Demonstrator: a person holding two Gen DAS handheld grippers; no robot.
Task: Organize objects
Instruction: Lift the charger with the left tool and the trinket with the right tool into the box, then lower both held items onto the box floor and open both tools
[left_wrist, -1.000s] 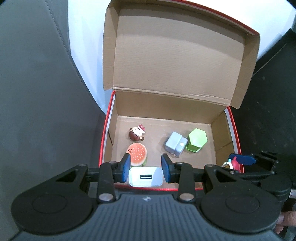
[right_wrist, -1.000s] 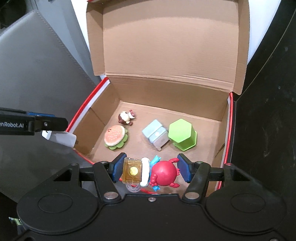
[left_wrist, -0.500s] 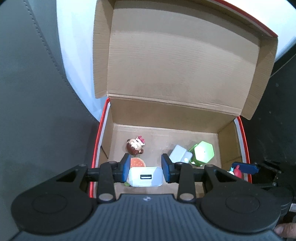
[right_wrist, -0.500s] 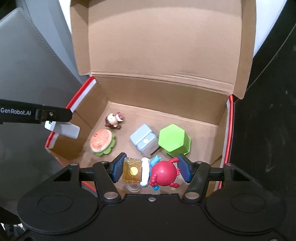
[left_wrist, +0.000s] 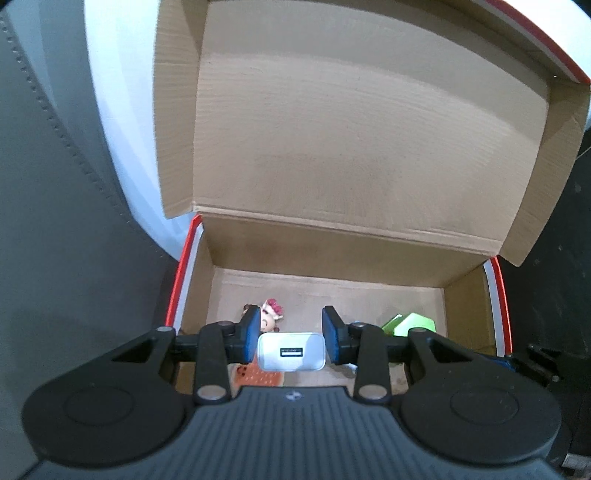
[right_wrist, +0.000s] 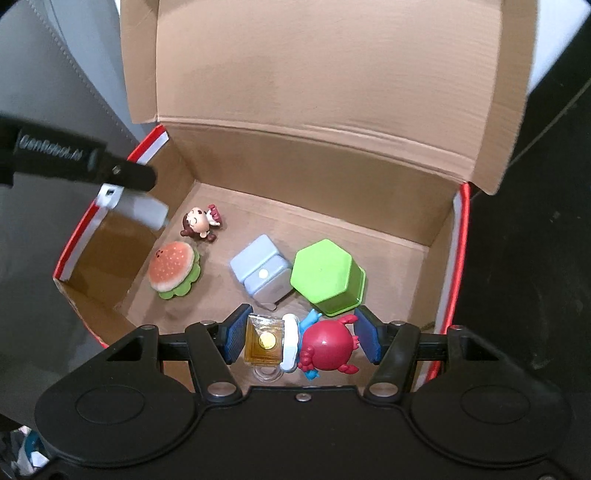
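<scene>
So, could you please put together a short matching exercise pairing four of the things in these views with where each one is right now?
Things:
1. white charger
2. red crab toy
3. burger toy
4. green hexagonal container

Places:
A. on the box floor, near the left wall
B. between the left gripper's pads
C. on the box floor, beside the pale blue case
D. between the right gripper's pads, next to an amber block

Pairs: 1-B, 2-D, 3-A, 4-C
</scene>
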